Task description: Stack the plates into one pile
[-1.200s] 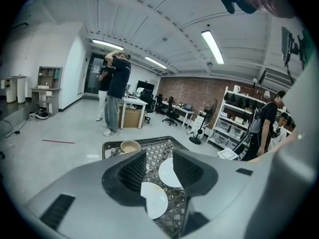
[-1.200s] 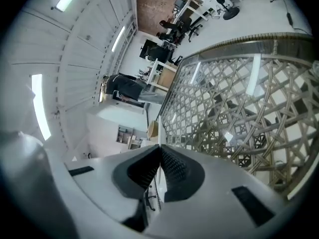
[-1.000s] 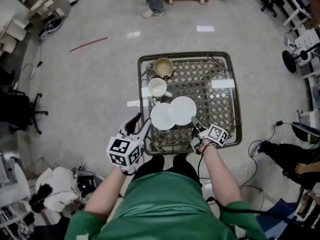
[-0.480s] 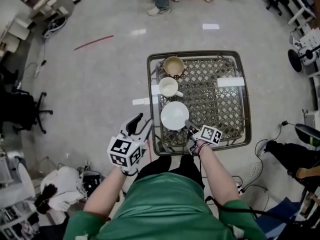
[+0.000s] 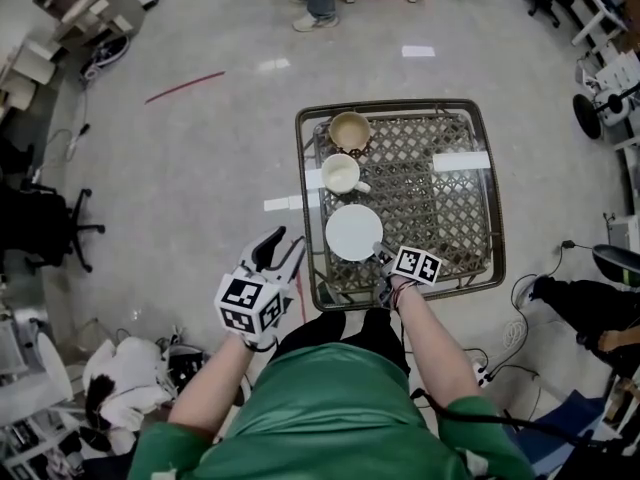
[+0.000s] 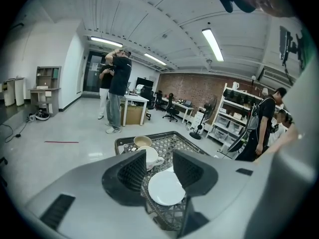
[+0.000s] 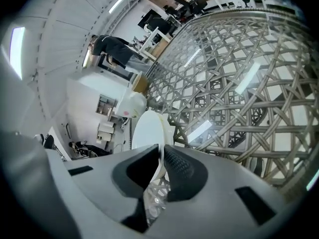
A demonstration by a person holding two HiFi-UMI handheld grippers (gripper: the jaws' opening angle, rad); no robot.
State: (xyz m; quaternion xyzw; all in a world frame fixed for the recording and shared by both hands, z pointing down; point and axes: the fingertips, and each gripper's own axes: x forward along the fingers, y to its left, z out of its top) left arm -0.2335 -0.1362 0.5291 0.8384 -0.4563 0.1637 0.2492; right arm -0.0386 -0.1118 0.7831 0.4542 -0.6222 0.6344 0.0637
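Head view looks steeply down on a pale polished floor (image 5: 180,188) where a person in a green shirt (image 5: 330,408) stands at the near edge of a square lattice worktop (image 5: 430,218), both forearms reaching forward. An office chair (image 5: 50,218) sits well apart at the left, and a thin red line (image 5: 185,86) marks the floor beyond it.

Left gripper (image 5: 280,252), with its marker cube, hangs over the floor just off the worktop's near left corner. Left gripper view shows that gripper (image 6: 160,168) with its fingers (image 6: 134,171) spread apart and nothing between them. The worktop (image 6: 172,142) and its crockery are framed in the gap, well beyond the tips.

Right gripper (image 5: 378,250) reaches over the worktop's near edge to the white plate (image 5: 354,232), which lies on the left half of the lattice, nearest the person. In the right gripper view the fingers (image 7: 182,168) of the right gripper (image 7: 162,163) are closed on the plate's (image 7: 147,128) near rim, one pad on each face, with the woven worktop (image 7: 239,83) spreading out beyond. From the left gripper view the plate (image 6: 166,187) lies flat on the lattice.

Just behind the plate stands a white mug (image 5: 341,174), its handle turned to the right; it also shows in the left gripper view (image 6: 152,156). Farthest back, near the far left corner, is a tan bowl (image 5: 349,129), seen beyond the mug from the left gripper (image 6: 142,141).
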